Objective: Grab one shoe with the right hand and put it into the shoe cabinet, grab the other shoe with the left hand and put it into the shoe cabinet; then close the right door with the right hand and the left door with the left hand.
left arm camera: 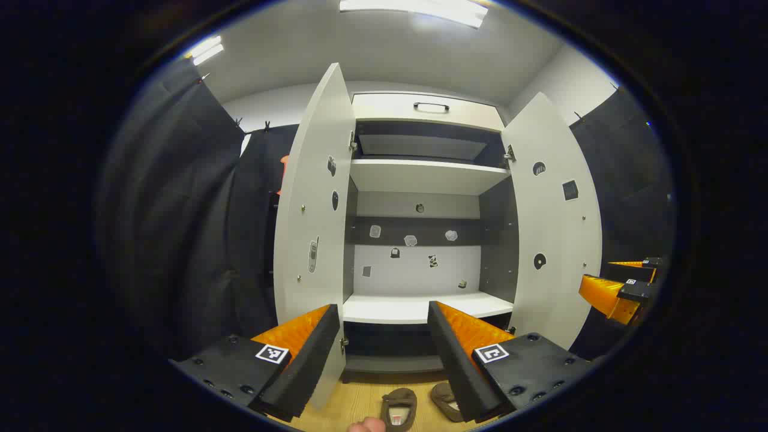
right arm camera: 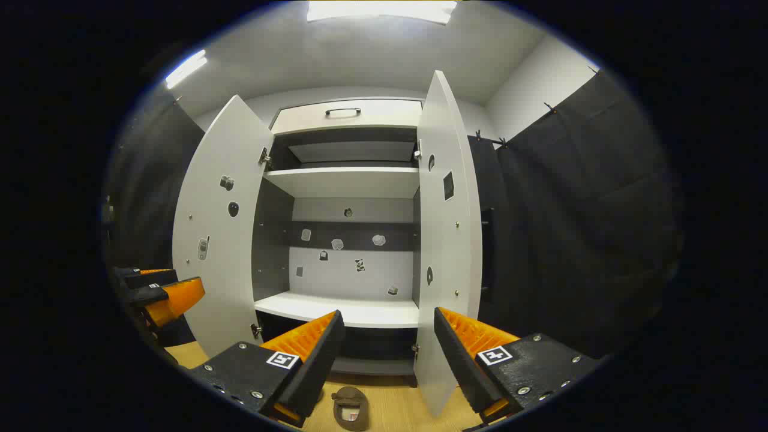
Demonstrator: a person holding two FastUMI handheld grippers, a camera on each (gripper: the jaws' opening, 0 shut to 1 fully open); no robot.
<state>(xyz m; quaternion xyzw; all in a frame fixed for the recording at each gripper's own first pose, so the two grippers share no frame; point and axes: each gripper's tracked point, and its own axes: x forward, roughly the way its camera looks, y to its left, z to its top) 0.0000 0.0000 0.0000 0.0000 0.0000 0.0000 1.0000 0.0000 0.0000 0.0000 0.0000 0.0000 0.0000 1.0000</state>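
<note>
- Left gripper view: my left gripper hangs in front of the shoe cabinet, fingers spread wide with nothing between them.
- Both shoes lie on the wooden floor just below the cabinet's base: one shoe near the middle of the view, opening up, and the other shoe just beside it, partly hidden behind my finger.
- They look like soft brown slip-ons. I judge them light and floppy, so the upper would likely collapse under a pinch. I would grip across the heel rim or one side wall of the opening, where the edge seems firmer.
- The left door and right door both stand open. The lower shelf and upper shelf hold nothing, apart from small stickers on the back panel.
- The right gripper shows at the far right, beside the right door. I cannot tell its fingers' gap from here.
- Right gripper view: my right gripper is also spread wide and empty, aimed at the open cabinet.
- One shoe lies on the floor below my fingers, toe towards the cabinet I think. The lower shelf is bare, so no shoe is stowed yet.
- The left gripper sits at the left, near the left door.
</note>
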